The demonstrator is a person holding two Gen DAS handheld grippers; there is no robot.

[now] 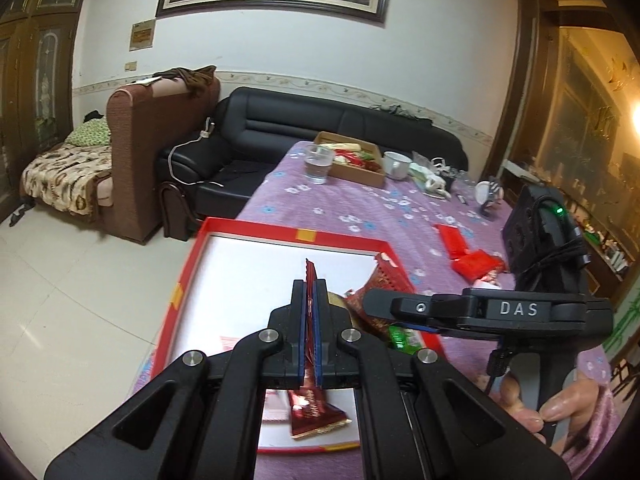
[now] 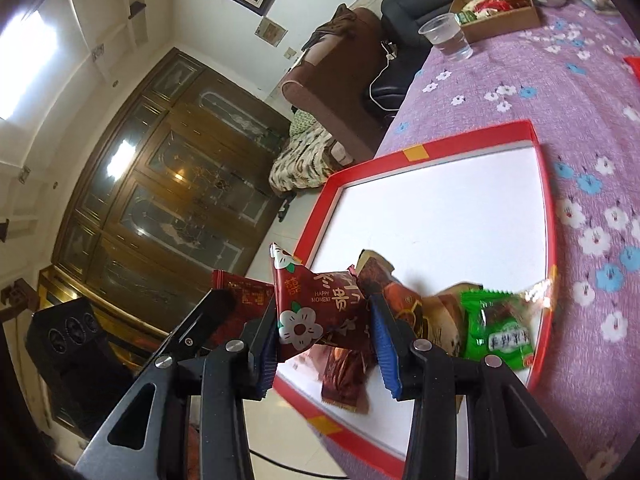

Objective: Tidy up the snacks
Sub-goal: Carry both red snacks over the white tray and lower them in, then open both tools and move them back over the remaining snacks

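Both grippers carry snacks over the red-rimmed tray (image 2: pixel 432 148) at the near edge of the desk (image 1: pixel 360 204). Left gripper (image 1: pixel 309 320) is clamped flat on a thin dark-red wrapper (image 1: pixel 310 280), held on edge so that its tail hangs below the jaws above the tray's white floor. Right gripper (image 2: pixel 324 320) pinches a plump red flowered packet (image 2: pixel 316 304) across its middle, jaws partly apart because the packet is bulky. Under it, at the tray's near end, lie a green packet (image 2: pixel 496 328) and several brown ones (image 2: pixel 404 304), so the tray seems to be the collecting place. Two red packets (image 1: pixel 464 252) lie loose on the purple cloth to the right, apparently not yet gathered. Far off stand a cardboard box of snacks (image 1: pixel 356 160), a clear cup (image 1: pixel 318 164) and a white mug (image 1: pixel 396 164).
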